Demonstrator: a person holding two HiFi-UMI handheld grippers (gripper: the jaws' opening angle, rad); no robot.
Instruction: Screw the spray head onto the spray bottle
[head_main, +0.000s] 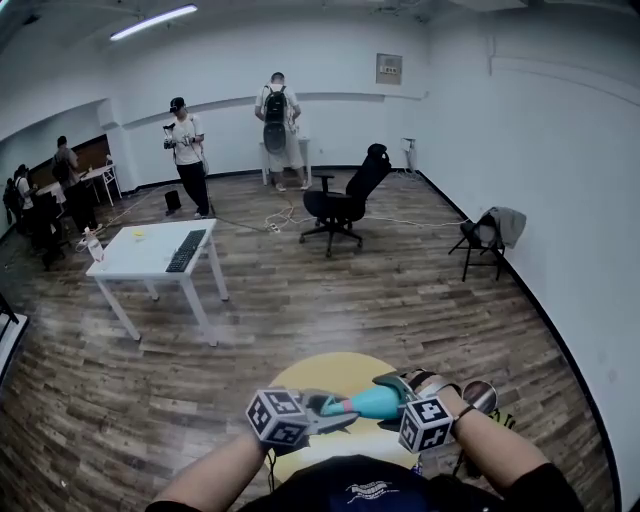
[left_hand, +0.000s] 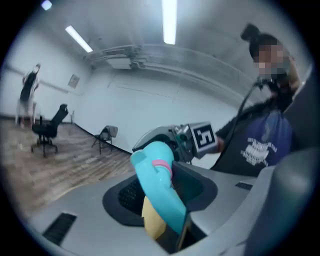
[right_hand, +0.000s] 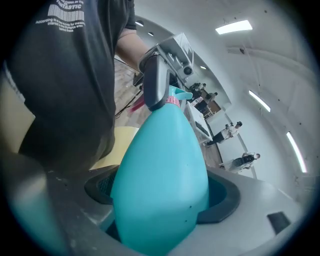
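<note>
Close against the person's chest, the spray bottle (head_main: 376, 403) is held sideways between both grippers. Its teal body is pinched by the jaws of the right gripper (head_main: 402, 390). The spray head (left_hand: 156, 186), seated on the neck at a pink ring (left_hand: 161, 165), is flanked by the spread jaws of the left gripper (head_main: 326, 412). Beneath them a round yellow table (head_main: 330, 370) is seen. Farther off, a white table (head_main: 140, 258) bearing a keyboard (head_main: 186, 250), a black office chair (head_main: 345, 205) and several standing people are seen.

spray bottle (right_hand: 165, 180): turquoise
ring (left_hand: 161, 165) on spray head (left_hand: 159, 202): pink
round table (head_main: 330, 371) under spray bottle: yellow
floor (head_main: 400, 290): brown wood planks
</note>
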